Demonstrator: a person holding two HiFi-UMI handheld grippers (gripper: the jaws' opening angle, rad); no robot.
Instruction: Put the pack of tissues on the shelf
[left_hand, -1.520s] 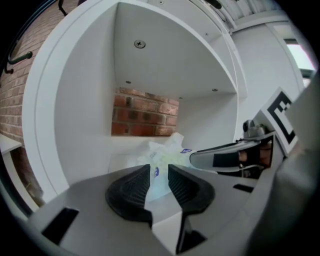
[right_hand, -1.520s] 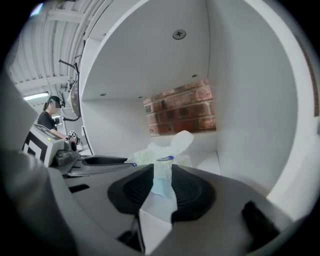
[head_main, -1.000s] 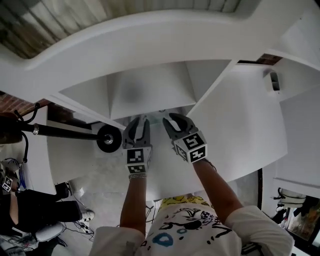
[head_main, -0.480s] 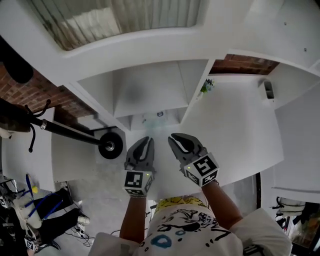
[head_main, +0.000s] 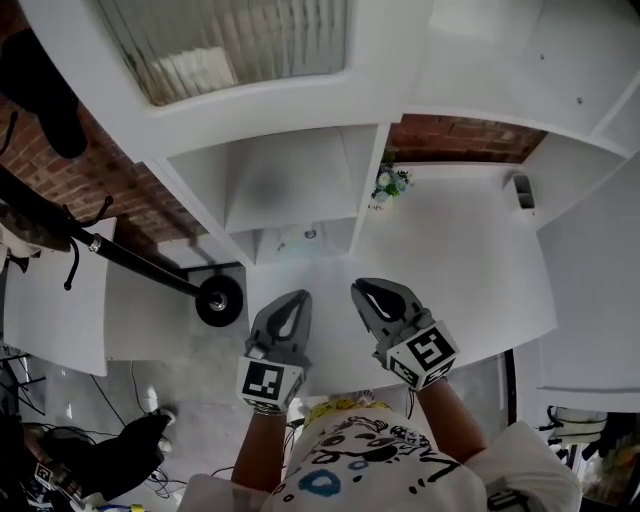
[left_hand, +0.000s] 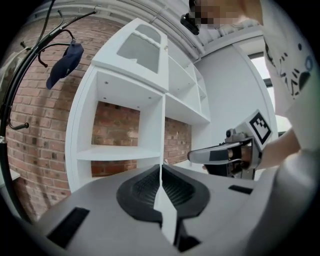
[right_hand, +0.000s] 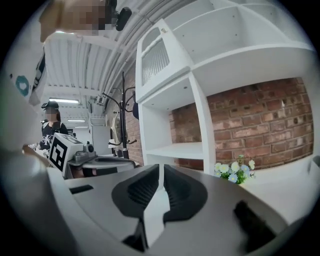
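No pack of tissues shows in any view. In the head view my left gripper and right gripper are held side by side in front of the white shelf unit, both pointing at it. The left gripper has its jaws pressed together with nothing between them. In the same way the right gripper is shut and empty. Each gripper appears in the other's view: the right gripper and the left gripper. The shelf boards ahead are bare.
A small bunch of flowers stands on the wide white surface right of the open compartments. A black coat stand with a round base rises at the left and holds a blue cap. Brick wall backs the shelves. A person stands far off.
The head view has lifted, so more of the upper shelves and the flowers show. Both grippers sit lower in the frame, further from the compartments, and stay shut.
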